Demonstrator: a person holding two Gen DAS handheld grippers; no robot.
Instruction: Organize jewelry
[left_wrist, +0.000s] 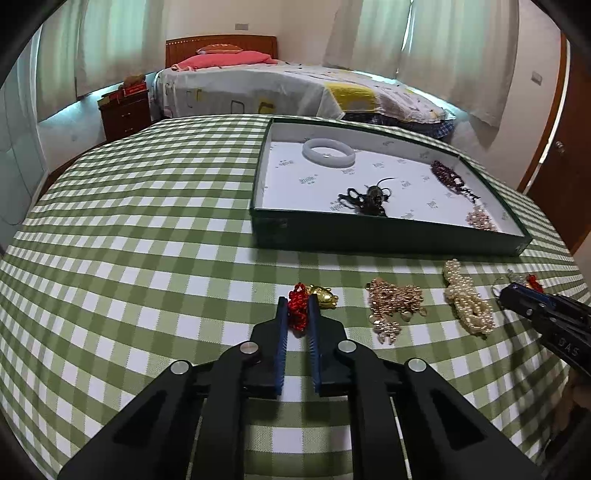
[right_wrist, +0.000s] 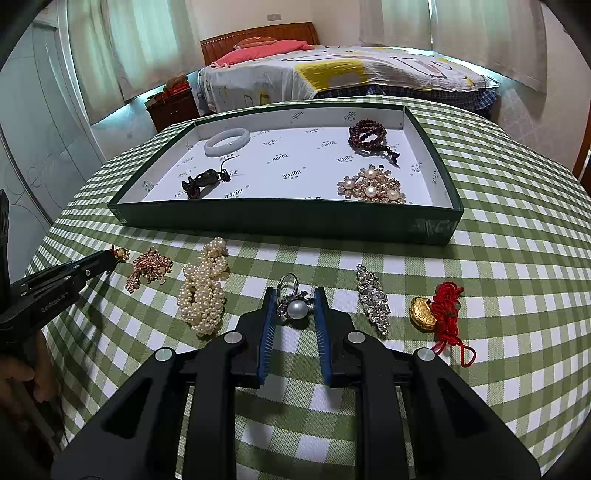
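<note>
My left gripper is shut on the red cord of a gold charm lying on the green checked cloth. From the right wrist view it comes in at the left edge as the left gripper. My right gripper is shut on a pearl ring, whose pearl and crystal setting fill the gap between the blue pads. The right gripper also shows at the far right of the left wrist view. A green tray with white lining stands behind both.
On the cloth lie a rose-gold beaded piece, a pearl cluster, a crystal brooch and a second gold charm with red cord. The tray holds a white bangle, dark beads, a pearl flower brooch and a dark ornament.
</note>
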